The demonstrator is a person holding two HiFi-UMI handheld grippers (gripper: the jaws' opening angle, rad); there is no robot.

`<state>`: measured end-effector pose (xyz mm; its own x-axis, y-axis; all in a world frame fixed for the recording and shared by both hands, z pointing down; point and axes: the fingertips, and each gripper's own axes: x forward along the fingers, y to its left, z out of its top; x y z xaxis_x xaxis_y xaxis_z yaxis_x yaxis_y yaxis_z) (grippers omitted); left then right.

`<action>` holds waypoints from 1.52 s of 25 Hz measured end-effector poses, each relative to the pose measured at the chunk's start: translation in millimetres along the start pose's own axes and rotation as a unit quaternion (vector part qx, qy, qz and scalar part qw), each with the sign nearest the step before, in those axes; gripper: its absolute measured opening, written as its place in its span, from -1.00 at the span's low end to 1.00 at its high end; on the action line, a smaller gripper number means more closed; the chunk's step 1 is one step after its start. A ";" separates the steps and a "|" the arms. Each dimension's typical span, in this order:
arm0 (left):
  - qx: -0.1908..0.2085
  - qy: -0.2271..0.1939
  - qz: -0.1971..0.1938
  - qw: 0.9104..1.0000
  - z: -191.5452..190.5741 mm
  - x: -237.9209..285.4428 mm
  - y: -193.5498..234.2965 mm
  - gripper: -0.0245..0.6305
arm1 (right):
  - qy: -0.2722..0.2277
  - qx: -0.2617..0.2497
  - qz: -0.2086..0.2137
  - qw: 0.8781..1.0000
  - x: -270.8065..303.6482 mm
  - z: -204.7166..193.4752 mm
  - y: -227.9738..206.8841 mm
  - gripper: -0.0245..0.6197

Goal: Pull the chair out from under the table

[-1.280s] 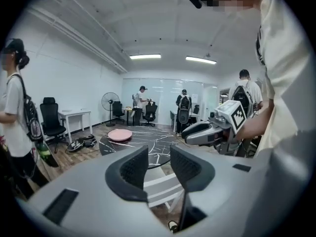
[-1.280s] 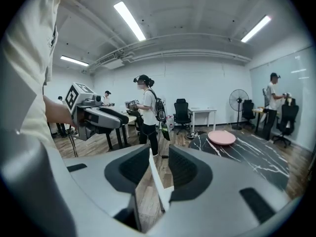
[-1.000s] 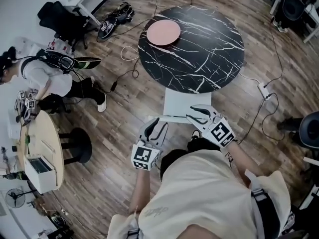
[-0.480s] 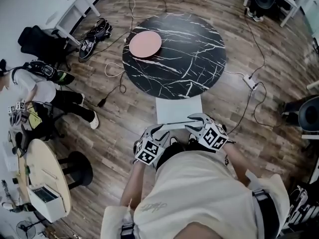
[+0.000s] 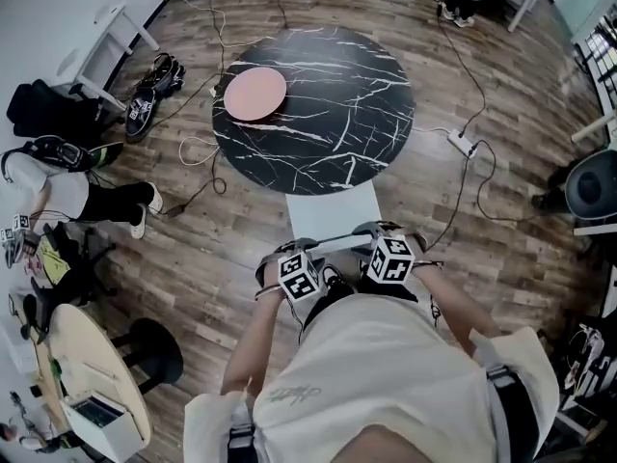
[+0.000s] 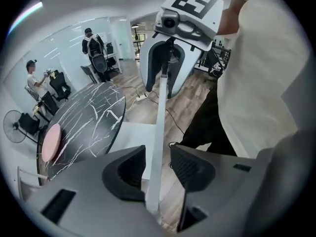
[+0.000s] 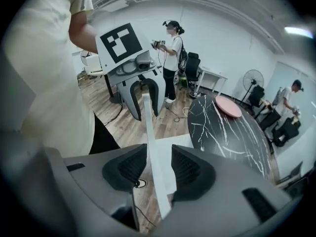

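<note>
The left gripper (image 6: 158, 164) is held over the top rail (image 6: 160, 117) of the chair (image 5: 333, 210). Its jaws are set apart, and the rail runs between them with a gap at the pad on the right of the frame, so nothing is clamped. The right gripper (image 7: 159, 167) is placed on the same rail further along. Its jaws have just been opening, and the rail is seen between them with space on both sides. In the head view both grippers are found side by side at the frame's centre, pointed steeply down.

The chair is white. Its seat is seen just below the table (image 5: 328, 104) in the frame, with the far edge tucked under the round black marbled top. A pink disc (image 5: 255, 92) is laid on the table's upper left part.

Directly behind the rail, at the lower centre, stands the wearer. The dark trousers and shoes (image 5: 333, 280) are seen close against the back of the chair.

On the wooden floor (image 5: 222, 258) to the right of the chair, a cable (image 5: 453, 210) is trailed to a power strip (image 5: 461, 143). More cable is looped left of the table.

At the left edge a person (image 5: 58, 186) is seated. Below that, in the lower left corner, a round pale side table (image 5: 87, 374) is seen. A white bench (image 5: 106, 37) lies at the upper left and an office chair (image 5: 593, 186) at the right edge, all well apart from the chair.
</note>
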<state>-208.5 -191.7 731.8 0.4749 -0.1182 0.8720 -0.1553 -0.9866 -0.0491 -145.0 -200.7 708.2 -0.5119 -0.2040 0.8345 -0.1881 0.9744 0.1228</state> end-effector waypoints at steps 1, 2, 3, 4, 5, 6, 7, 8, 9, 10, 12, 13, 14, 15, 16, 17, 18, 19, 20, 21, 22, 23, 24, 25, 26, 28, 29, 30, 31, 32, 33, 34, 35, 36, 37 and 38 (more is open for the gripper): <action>0.008 0.009 -0.007 1.000 -2.3 6.3 -1.7 -0.46 | 0.022 -0.011 0.000 1.000 5.7 -5.8 0.6 -0.41; 0.017 0.021 -0.014 1.000 -5.4 12.0 -3.7 -0.46 | 0.044 -0.027 -0.001 0.999 12.1 -12.0 1.1 -0.41; 0.026 0.034 -0.020 0.999 -8.6 17.5 -6.0 -0.46 | 0.064 -0.046 -0.004 0.997 18.3 -17.4 1.4 -0.41; 0.034 0.047 -0.026 0.998 -11.4 22.9 -8.3 -0.46 | 0.079 -0.062 -0.006 0.995 23.5 -21.3 1.7 -0.41; 0.041 0.059 -0.030 0.997 -13.5 28.0 -9.9 -0.46 | 0.089 -0.072 -0.004 0.993 27.5 -23.7 2.5 -0.42; 0.047 0.068 -0.033 0.996 -15.0 32.5 -10.8 -0.46 | 0.095 -0.075 0.001 0.993 30.1 -25.1 3.7 -0.46; 0.051 0.075 -0.035 0.995 -15.9 36.6 -11.0 -0.46 | 0.099 -0.073 0.005 0.992 31.6 -26.2 4.0 -0.47; 0.054 0.080 -0.036 0.995 -16.3 40.4 -10.9 -0.46 | 0.102 -0.071 0.006 0.992 31.9 -26.8 3.0 -0.45; 0.057 0.085 -0.037 0.994 -16.8 43.6 -10.9 -0.46 | 0.106 -0.071 0.007 0.992 31.4 -27.1 2.0 -0.45; 0.061 0.090 -0.039 0.993 -17.2 46.4 -11.2 -0.46 | 0.111 -0.071 0.010 0.991 30.6 -27.0 3.0 -0.47; 0.069 0.099 -0.046 0.992 -16.1 51.1 -12.3 -0.46 | 0.120 -0.072 0.026 0.990 28.7 -24.9 10.0 -0.51; 0.072 0.100 -0.050 0.991 -14.0 53.3 -13.0 -0.46 | 0.122 -0.072 0.032 0.989 28.6 -22.1 12.9 -0.50; 0.076 0.100 -0.054 0.991 -11.3 55.3 -13.7 -0.46 | 0.121 -0.071 0.037 0.989 30.7 -19.5 15.3 -0.49; 0.079 0.100 -0.057 0.990 -8.7 57.2 -14.5 -0.46 | 0.122 -0.073 0.041 0.989 35.3 -18.1 17.5 -0.48; 0.083 0.101 -0.059 0.990 -6.5 59.1 -15.4 -0.46 | 0.125 -0.078 0.043 0.988 41.3 -17.9 19.5 -0.48; 0.088 0.103 -0.061 0.989 -4.8 60.8 -16.2 -0.46 | 0.131 -0.088 0.045 0.986 47.9 -18.5 21.4 -0.48; 0.093 0.106 -0.063 0.988 -3.4 62.5 -17.0 -0.46 | 0.139 -0.100 0.047 0.984 54.2 -19.1 23.2 -0.47; 0.101 0.108 -0.064 0.987 -2.1 64.3 -17.6 -0.46 | 0.144 -0.112 0.050 0.982 60.0 -19.1 24.8 -0.47; 0.108 0.110 -0.064 0.986 -0.7 66.5 -18.1 -0.46 | 0.148 -0.122 0.053 0.980 65.4 -18.7 25.9 -0.46; 0.113 0.109 -0.063 0.986 0.8 69.4 -18.4 -0.46 | 0.149 -0.129 0.055 0.979 70.3 -18.4 26.6 -0.46; 0.117 0.108 -0.062 0.985 2.3 72.5 -18.8 -0.46 | 0.148 -0.133 0.058 0.978 74.5 -18.7 27.2 -0.46; 0.119 0.106 -0.061 0.985 3.5 75.4 -19.4 -0.46 | 0.146 -0.133 0.060 0.978 77.9 -19.7 28.0 -0.47; 0.118 0.104 -0.061 0.986 4.2 77.7 -20.0 -0.46 | 0.144 -0.132 0.063 0.979 80.4 -21.4 28.7 -0.47; 0.116 0.103 -0.062 0.986 4.3 79.4 -20.3 -0.46 | 0.143 -0.131 0.065 0.979 82.1 -23.3 29.1 -0.47; 0.114 0.103 -0.063 0.986 4.2 80.8 -20.1 -0.46 | 0.144 -0.130 0.067 0.979 83.5 -25.2 28.8 -0.47; 0.110 0.104 -0.064 0.986 3.6 83.5 -18.9 -0.46 | 0.145 -0.131 0.070 0.978 85.7 -28.0 27.6 -0.47; 0.108 0.105 -0.064 0.987 3.5 85.1 -18.4 -0.46 | 0.144 -0.131 0.072 0.978 86.6 -29.0 27.1 -0.48; 0.106 0.104 -0.062 0.987 3.7 87.0 -17.8 -0.46 | 0.144 -0.131 0.073 0.978 87.5 -30.4 26.6 -0.50; 0.103 0.104 -0.060 0.987 3.9 89.1 -17.3 -0.46 | 0.146 -0.131 0.073 0.978 88.3 -32.4 26.1 -0.51; 0.102 0.103 -0.056 0.988 3.9 91.1 -16.8 -0.46 | 0.147 -0.132 0.072 0.978 89.3 -34.8 25.7 -0.52; 0.103 0.103 -0.052 0.988 3.8 92.6 -16.5 -0.46 | 0.149 -0.134 0.069 0.977 90.5 -37.1 25.2 -0.54; 0.105 0.103 -0.047 0.988 3.4 93.5 -16.2 -0.46 | 0.151 -0.135 0.065 0.977 91.9 -38.7 24.7 -0.56; 0.107 0.102 -0.042 0.988 2.8 93.9 -15.6 -0.47 | 0.151 -0.136 0.062 0.977 93.7 -39.7 24.2 -0.59; 0.107 0.101 -0.037 0.988 2.1 94.4 -14.4 -0.47 | 0.152 -0.137 0.059 0.977 95.9 -40.3 23.8 -0.62; 0.102 0.099 -0.033 0.989 1.2 95.3 -12.6 -0.51 | 0.151 -0.137 0.059 0.977 98.2 -41.0 23.6 -0.64; 0.092 0.097 -0.032 0.991 0.1 96.9 -10.7 -0.58 | 0.151 -0.135 0.060 0.978 100.3 -42.1 23.6 -0.64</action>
<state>-160.8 -192.7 816.8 0.3015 -0.0484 0.9522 0.0384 -0.9973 -0.0628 -165.5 -194.2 817.4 -0.2389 -0.0901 0.9669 0.1065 0.9872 0.1183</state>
